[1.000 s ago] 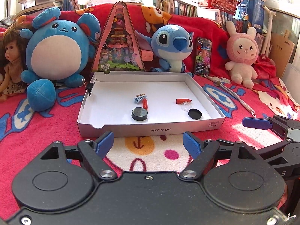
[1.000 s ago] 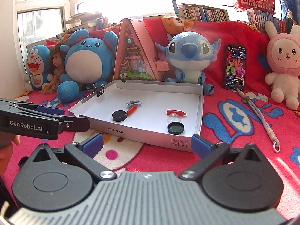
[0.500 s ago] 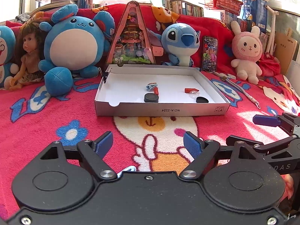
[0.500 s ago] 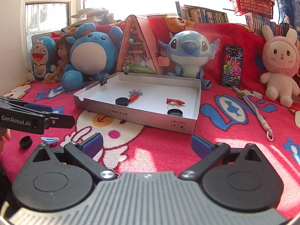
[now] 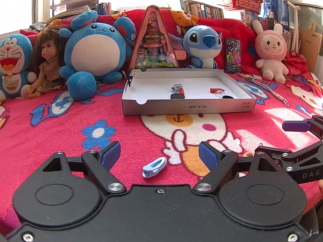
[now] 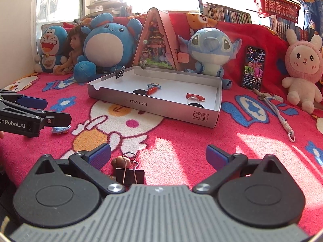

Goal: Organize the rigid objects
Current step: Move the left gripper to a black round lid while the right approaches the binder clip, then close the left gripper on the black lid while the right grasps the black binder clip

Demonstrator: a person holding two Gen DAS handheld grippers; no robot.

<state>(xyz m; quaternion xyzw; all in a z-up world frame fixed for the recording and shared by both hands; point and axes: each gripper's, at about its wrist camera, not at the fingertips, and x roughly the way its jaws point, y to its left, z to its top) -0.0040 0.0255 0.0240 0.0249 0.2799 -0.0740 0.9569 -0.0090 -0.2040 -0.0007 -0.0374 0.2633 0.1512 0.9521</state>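
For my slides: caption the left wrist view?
Open left gripper above a blue hair clip, white tray beyond.

Both grippers have been drawn back from the box (image 5: 188,106); a blue clip (image 5: 154,167) and a binder clip (image 6: 130,172) are now framed between open jaws.

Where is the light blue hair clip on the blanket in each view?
Left wrist view: the hair clip lies low in the middle, between the open left gripper fingers, not touched.
Right wrist view: the clip is at the left edge, partly hidden under the left gripper's tip.
Shared landmark: the white box, farther back in both.
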